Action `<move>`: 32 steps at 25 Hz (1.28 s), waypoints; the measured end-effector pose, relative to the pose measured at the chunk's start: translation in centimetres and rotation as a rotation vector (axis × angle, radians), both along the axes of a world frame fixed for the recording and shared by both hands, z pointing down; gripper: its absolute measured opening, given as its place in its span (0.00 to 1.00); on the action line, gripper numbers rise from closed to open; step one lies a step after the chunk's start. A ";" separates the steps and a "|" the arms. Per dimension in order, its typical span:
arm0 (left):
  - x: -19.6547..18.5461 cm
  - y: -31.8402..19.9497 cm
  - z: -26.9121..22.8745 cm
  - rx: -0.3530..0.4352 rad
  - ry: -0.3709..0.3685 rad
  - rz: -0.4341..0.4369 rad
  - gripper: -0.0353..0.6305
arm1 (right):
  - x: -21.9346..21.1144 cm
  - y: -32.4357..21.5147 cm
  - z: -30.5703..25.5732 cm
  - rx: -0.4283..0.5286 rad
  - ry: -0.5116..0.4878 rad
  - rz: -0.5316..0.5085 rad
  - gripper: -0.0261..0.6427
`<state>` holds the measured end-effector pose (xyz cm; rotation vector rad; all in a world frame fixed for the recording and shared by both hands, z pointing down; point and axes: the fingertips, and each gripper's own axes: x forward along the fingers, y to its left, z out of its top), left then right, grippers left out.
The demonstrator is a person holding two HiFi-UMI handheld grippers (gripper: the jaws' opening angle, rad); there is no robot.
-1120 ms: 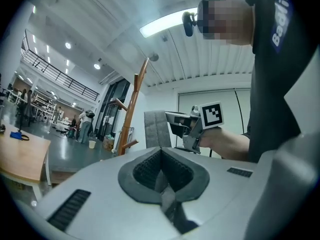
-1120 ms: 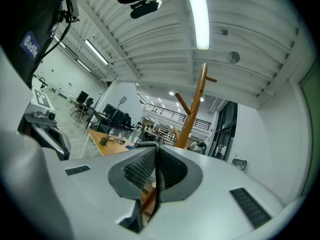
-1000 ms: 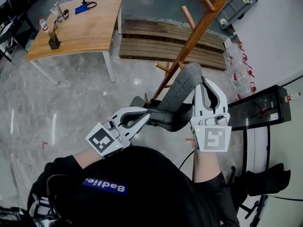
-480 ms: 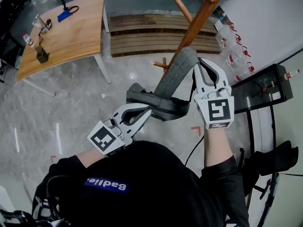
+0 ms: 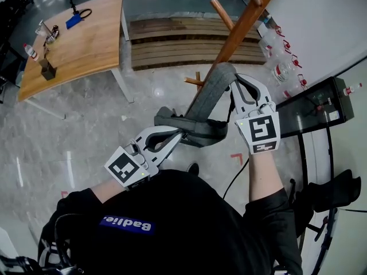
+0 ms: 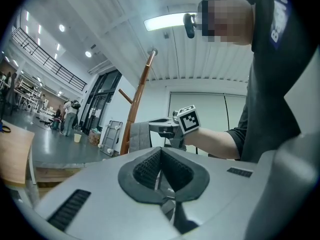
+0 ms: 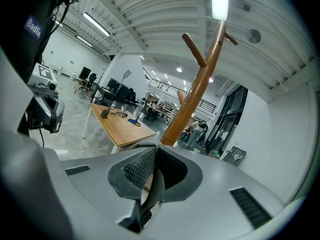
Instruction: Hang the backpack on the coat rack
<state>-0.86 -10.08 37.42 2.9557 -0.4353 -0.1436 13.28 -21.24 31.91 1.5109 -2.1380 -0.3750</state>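
Right gripper (image 5: 235,83) had brought the strap (image 5: 209,96) nearer the coat rack (image 5: 246,22) | right gripper clamped on strap, left gripper (image 5: 180,134) clamped on backpack (image 5: 198,129), 6 o'clock of pole | strap loop likely needed holding open, then lifting over the peg (image 5: 221,10) at 12 o'clock

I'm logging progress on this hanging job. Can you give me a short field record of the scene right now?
backpack: grey, held off the floor, not hung
strap: up beside the coat rack
left hand-held gripper: shut on backpack
right hand-held gripper: shut on strap
coat rack: wooden, visible pegs bare
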 end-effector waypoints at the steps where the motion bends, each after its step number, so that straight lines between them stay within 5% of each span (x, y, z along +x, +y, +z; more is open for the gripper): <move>1: 0.2 -0.2 0.0 0.000 -0.001 -0.010 0.07 | 0.0 -0.2 0.3 -0.012 0.006 -0.017 0.07; 19: 2.5 -1.2 0.9 -0.034 -0.036 -0.170 0.07 | -0.1 -0.9 3.7 -0.189 0.219 -0.280 0.08; 27: 3.1 -1.0 1.3 -0.027 -0.013 -0.145 0.07 | -0.3 -0.7 4.1 -0.255 0.478 -0.430 0.08; 32: 3.1 -0.9 1.6 -0.034 -0.010 -0.135 0.07 | -0.4 -0.4 4.6 -0.248 0.557 -0.464 0.08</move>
